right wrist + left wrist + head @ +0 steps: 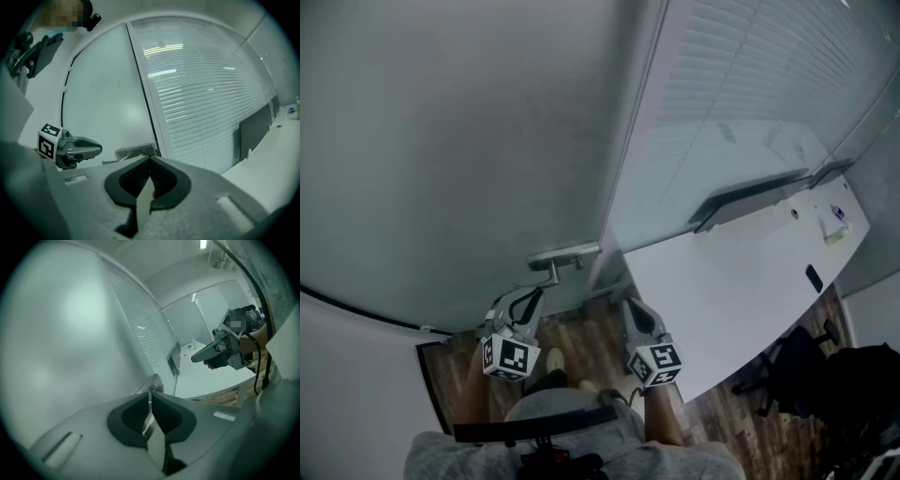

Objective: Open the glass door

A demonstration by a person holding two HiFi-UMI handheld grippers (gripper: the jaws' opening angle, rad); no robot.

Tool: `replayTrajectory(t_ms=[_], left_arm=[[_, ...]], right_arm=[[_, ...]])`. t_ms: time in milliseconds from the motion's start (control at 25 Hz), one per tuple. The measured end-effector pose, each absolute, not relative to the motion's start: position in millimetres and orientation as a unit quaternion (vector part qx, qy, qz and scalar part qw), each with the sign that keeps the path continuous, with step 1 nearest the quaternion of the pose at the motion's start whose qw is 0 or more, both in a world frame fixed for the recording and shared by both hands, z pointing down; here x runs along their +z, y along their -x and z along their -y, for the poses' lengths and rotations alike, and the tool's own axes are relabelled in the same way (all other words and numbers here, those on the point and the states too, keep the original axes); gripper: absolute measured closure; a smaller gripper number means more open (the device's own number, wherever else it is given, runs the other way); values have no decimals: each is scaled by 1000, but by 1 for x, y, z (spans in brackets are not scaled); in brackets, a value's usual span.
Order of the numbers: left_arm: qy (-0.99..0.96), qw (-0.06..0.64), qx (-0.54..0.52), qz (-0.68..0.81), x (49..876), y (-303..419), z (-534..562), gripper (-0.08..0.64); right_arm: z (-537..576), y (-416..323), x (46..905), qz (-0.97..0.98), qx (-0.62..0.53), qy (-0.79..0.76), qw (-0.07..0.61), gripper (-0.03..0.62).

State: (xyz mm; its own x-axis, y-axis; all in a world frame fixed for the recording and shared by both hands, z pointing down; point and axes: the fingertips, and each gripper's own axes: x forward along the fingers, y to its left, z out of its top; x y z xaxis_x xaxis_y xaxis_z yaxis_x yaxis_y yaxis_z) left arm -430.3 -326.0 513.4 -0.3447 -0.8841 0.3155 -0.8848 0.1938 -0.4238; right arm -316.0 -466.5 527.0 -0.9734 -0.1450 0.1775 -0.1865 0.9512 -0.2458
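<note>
The frosted glass door (459, 141) fills the left of the head view, with its metal lever handle (564, 253) at the right edge. My left gripper (534, 292) sits just below and left of the handle and touches nothing that I can see. Its jaws stand together, nothing between them. In the left gripper view (150, 392) the handle (153, 380) lies just past the tips. My right gripper (630, 305) is lower right of the handle, shut and empty. The right gripper view (150, 158) shows the handle (136, 151) ahead and the left gripper (96, 149) beside it.
A fixed glass panel with blinds (750, 75) adjoins the door on the right. Behind it a white desk (750, 281) carries a dark monitor (750, 197). A black office chair (787, 366) stands on the wooden floor (581, 337). A grey wall (356, 375) is at lower left.
</note>
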Motion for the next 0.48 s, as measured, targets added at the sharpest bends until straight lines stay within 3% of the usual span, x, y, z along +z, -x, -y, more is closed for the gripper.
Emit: replayTrajectory(t_ms=[280, 480], left_arm=[[-610, 10, 305, 731, 529, 438, 331, 489], [-651, 23, 344, 677, 546, 439, 333, 414]], right_arm=[[468, 317, 533, 981, 136, -111, 83, 591], [466, 320, 537, 978, 141, -125, 88, 591]])
